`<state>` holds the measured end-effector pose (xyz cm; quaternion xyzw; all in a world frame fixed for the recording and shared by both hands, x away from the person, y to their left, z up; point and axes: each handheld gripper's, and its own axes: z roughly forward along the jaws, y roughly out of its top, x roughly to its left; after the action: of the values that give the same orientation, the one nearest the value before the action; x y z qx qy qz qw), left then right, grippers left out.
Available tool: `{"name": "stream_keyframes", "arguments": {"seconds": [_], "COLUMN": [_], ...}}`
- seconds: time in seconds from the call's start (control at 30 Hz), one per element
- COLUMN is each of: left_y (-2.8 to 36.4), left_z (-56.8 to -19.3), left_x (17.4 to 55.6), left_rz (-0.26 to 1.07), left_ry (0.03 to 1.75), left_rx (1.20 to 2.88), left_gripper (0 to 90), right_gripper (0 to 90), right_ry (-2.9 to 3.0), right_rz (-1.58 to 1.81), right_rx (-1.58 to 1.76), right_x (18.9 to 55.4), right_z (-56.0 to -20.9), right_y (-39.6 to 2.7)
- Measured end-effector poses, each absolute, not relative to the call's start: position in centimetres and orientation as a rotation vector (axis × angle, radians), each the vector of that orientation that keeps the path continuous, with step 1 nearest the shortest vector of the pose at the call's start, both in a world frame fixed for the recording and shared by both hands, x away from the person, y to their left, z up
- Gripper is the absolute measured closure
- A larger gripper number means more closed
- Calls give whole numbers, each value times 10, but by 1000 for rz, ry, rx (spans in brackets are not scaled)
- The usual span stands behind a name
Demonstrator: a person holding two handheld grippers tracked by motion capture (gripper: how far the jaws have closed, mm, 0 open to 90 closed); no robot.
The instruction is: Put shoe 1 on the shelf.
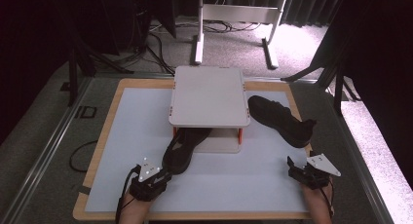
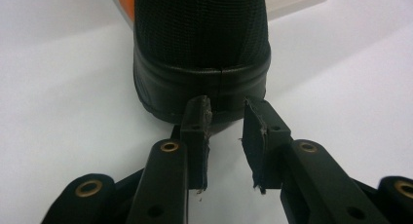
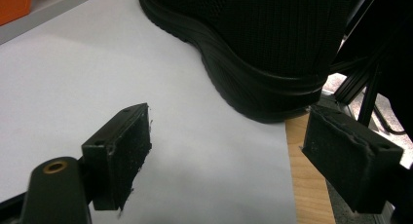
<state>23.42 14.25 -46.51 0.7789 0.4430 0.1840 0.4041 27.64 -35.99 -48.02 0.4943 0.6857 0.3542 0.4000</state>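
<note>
From the high view I see a white shelf (image 1: 208,97) at centre, one black shoe (image 1: 182,148) half under it, another shoe (image 1: 282,119) to its right. Left gripper view: my left gripper (image 2: 225,118) narrowly open just behind the shoe's heel (image 2: 202,85). Right gripper view: my right gripper (image 3: 234,146) spread wide, empty, the other shoe's heel (image 3: 272,83) upper right

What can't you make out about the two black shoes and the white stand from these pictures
- Left shoe: its toe end sits under the white stand's top shelf in the high view; the left gripper view shows just its heel, cut off by the top edge.
- Right shoe: its upper part is cut off in the right gripper view.
- Stand's lower level: mostly hidden beneath the top shelf.
- Left gripper: whether its tips touch the heel cannot be told.
</note>
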Motion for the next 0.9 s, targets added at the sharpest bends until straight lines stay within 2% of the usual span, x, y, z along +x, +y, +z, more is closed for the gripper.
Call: {"name": "stream_keyframes", "arguments": {"seconds": [0.9], "left_y": [112], "left_z": [-468], "left_x": [280], "left_rz": [464], "left_ry": [1101], "left_rx": [1951], "left_gripper": [713], "right_gripper": [168], "right_ry": [1738], "right_rz": [900], "right_rx": [1248], "right_x": [276], "right_z": [-480], "right_y": [-360]}}
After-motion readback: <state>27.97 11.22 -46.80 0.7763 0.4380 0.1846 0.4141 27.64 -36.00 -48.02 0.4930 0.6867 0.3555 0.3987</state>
